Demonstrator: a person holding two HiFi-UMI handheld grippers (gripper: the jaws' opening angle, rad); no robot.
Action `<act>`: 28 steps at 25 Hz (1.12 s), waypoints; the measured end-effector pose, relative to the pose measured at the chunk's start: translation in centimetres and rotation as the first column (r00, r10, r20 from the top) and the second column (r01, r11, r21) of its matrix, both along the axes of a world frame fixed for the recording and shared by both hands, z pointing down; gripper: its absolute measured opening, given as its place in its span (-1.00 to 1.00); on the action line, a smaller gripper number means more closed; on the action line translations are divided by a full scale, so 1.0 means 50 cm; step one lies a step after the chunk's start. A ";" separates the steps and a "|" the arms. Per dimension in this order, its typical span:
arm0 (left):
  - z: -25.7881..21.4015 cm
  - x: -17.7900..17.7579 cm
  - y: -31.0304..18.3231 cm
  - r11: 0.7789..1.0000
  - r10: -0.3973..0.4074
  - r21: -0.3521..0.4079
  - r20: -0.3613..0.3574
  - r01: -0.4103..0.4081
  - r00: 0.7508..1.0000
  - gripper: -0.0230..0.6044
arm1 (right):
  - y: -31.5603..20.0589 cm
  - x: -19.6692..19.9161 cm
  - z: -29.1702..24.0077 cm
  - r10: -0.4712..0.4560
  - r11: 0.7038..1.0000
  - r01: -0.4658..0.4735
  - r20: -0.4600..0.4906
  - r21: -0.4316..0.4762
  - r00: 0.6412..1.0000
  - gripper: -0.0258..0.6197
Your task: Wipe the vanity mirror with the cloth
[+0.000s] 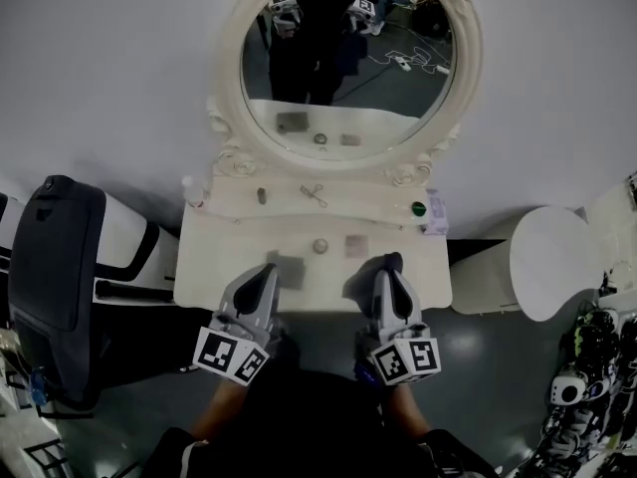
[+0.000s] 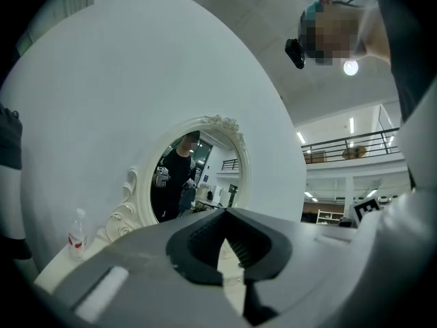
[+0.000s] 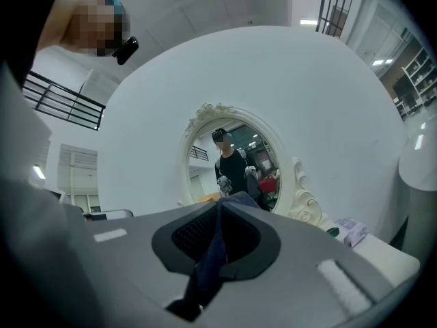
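Observation:
The oval vanity mirror (image 1: 348, 68) in its carved white frame stands at the back of a white vanity table (image 1: 214, 267). It also shows in the left gripper view as the mirror (image 2: 194, 176) and in the right gripper view as the mirror (image 3: 235, 166). My right gripper (image 1: 390, 264) hovers over the table's front edge, shut on a dark blue cloth (image 3: 212, 258) that hangs between the jaws. A bit of the cloth (image 1: 394, 260) pokes out at its tip. My left gripper (image 1: 267, 270) is beside it at the front left, jaws together and holding nothing.
On the table lie a grey square pad (image 1: 291, 267), a small round knob (image 1: 319, 246), a pinkish square (image 1: 356, 244), a metal clip (image 1: 314, 195), a green-lidded jar (image 1: 418, 208) and a small bottle (image 1: 191, 192). A black chair (image 1: 60, 267) stands left, a round white stool (image 1: 552, 262) right.

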State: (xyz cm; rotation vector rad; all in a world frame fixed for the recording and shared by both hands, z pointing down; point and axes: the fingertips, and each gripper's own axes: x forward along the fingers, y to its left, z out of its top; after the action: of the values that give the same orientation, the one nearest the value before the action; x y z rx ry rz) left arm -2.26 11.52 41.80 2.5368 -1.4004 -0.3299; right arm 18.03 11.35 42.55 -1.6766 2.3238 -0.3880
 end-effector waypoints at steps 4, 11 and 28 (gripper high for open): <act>-0.014 -0.038 -0.086 1.000 0.022 0.014 -0.020 -0.022 1.000 -0.91 | -0.081 -0.025 -0.018 0.041 0.999 -0.041 0.018 0.006 0.999 -0.84; -0.044 -0.057 -0.189 0.998 0.065 0.025 -0.048 -0.064 0.997 -0.91 | -0.204 -0.002 -0.074 0.128 0.990 -0.131 0.072 0.041 0.989 -0.84; -0.150 0.076 -0.446 0.997 0.055 0.057 -0.042 -0.053 0.998 -0.91 | -0.514 0.165 -0.223 0.132 0.961 -0.167 0.166 0.219 0.977 -0.84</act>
State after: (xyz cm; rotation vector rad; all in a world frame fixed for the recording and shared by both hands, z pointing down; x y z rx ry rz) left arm 1.54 -10.76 34.28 2.5903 -1.3225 -0.4179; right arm 26.29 -14.34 31.41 -1.6351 2.0315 -0.1954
